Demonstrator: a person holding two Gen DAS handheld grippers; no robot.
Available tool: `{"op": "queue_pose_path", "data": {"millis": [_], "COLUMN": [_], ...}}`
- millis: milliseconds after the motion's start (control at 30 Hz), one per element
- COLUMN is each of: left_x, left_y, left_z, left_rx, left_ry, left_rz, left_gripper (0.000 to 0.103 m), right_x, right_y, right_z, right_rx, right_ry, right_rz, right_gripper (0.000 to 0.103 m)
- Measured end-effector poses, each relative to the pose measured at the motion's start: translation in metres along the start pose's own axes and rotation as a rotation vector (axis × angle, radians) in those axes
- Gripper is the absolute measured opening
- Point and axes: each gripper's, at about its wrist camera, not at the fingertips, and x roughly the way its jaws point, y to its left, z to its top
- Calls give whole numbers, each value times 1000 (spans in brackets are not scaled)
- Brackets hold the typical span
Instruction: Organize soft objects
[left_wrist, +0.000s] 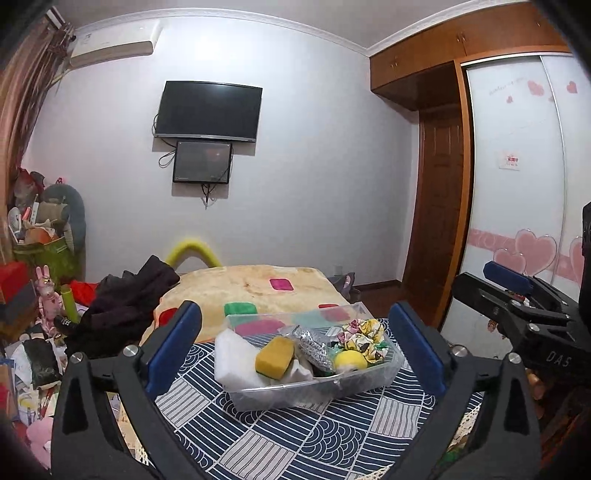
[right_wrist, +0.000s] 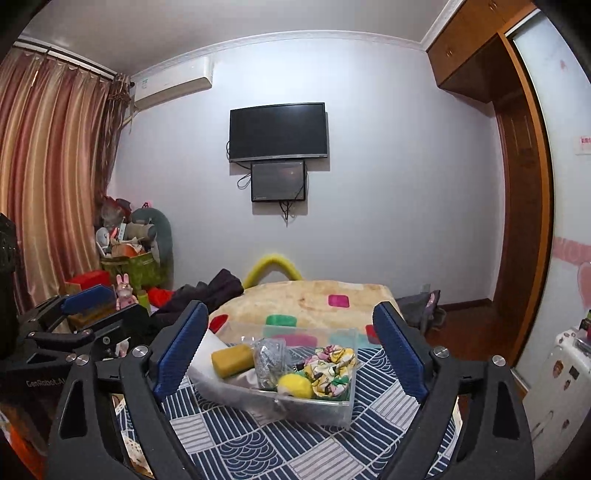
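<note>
Squarely ahead on the navy patterned cloth (left_wrist: 295, 439): clear plastic bin (left_wrist: 314, 391) near the cloth's far edge, packed with a yellow sponge (left_wrist: 275, 356), white foam block (left_wrist: 232, 354), silvery scrubber (left_wrist: 314, 347), yellow ball (left_wrist: 351, 360) and floral scrunchie (left_wrist: 364, 338). Bare cloth on the near side, beige blanket (left_wrist: 258, 284) just behind. Left gripper (left_wrist: 295, 354) and right gripper (right_wrist: 291, 350) both spread wide, holding nothing, hovering short of the bin with blue pads (right_wrist: 181, 350) flanking it in view.
</note>
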Motion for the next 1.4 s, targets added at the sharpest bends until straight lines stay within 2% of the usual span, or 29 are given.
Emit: {"op": "queue_pose_path", "data": {"millis": [1400], "left_x": [-6], "left_y": [-2], "left_z": [2], "left_rx": [2], "left_ry": [-5], "left_rz": [-8], "left_gripper": [103], "right_x": [-12], "right_y": [8], "right_z": [0], "right_rx": [4], "right_ry": [-15], "right_rz": [10], "right_gripper": [94]}}
